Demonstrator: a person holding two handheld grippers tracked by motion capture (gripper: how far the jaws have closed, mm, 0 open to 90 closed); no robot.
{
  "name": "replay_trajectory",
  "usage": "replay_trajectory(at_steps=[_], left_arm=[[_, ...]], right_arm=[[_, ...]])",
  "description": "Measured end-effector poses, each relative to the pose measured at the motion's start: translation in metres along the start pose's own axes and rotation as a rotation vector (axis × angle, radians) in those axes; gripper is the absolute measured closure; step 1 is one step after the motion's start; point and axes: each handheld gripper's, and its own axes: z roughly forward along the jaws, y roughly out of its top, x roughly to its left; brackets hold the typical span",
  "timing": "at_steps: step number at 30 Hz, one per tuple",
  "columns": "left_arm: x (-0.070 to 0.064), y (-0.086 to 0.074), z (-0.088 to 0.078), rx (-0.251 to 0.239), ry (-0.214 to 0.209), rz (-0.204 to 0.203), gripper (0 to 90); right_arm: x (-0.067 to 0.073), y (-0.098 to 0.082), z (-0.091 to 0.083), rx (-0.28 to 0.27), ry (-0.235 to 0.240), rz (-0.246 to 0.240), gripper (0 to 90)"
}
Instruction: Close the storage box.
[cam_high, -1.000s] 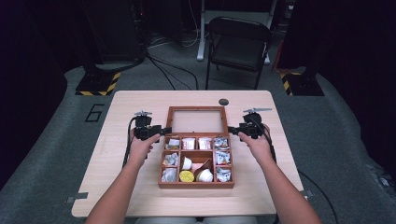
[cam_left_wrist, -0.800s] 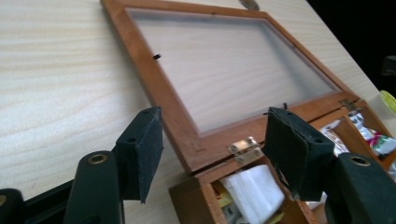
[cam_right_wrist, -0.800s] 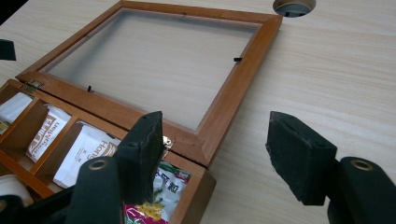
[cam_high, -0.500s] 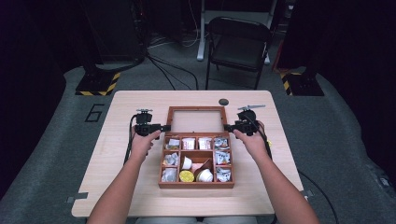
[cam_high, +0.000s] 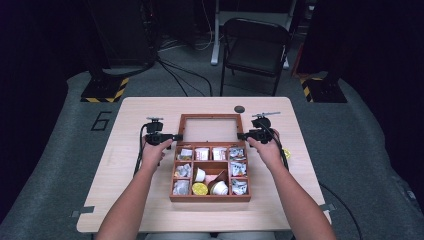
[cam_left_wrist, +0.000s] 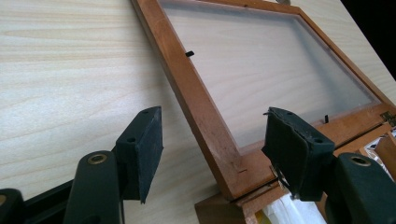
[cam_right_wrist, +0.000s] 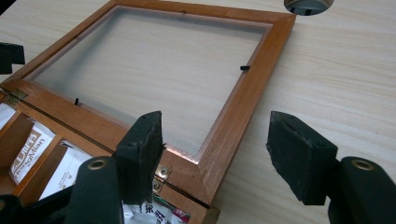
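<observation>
Right gripper view: table hole (cam_right_wrist: 309, 4) past lid (cam_right_wrist: 252, 88); left lacks.

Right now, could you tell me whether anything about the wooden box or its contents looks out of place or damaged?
Nothing looks damaged. The box sits square on the table, its glazed lid folded back flat behind it. The one untidy spot is the middle compartments, where cups lie tipped rather than upright.
</observation>
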Motion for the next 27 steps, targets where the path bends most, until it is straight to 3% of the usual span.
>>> replay_trajectory(at_steps=[5,8,18,21,27], left_arm=[[-0.001,-0.001,0.005,0.013,0.000,0.005,37.1],[-0.003,-0.003,0.010,0.012,-0.007,-0.012,37.1],[-0.004,-0.005,0.016,0.017,0.010,-0.011,39.0],[-0.002,-0.005,0.017,0.020,0.004,-0.006,39.0],[-0.003,-0.005,0.020,0.013,-0.008,-0.034,38.3]], right_arm=[[0.000,-0.002,0.006,0.008,-0.002,-0.002,35.3],[0.000,-0.004,0.009,0.009,-0.004,0.008,35.4],[-0.005,-0.011,0.015,0.016,0.005,0.059,36.4],[-0.003,-0.011,0.018,0.018,0.007,0.045,36.4],[-0.003,-0.012,0.025,0.037,0.017,0.083,36.5]])
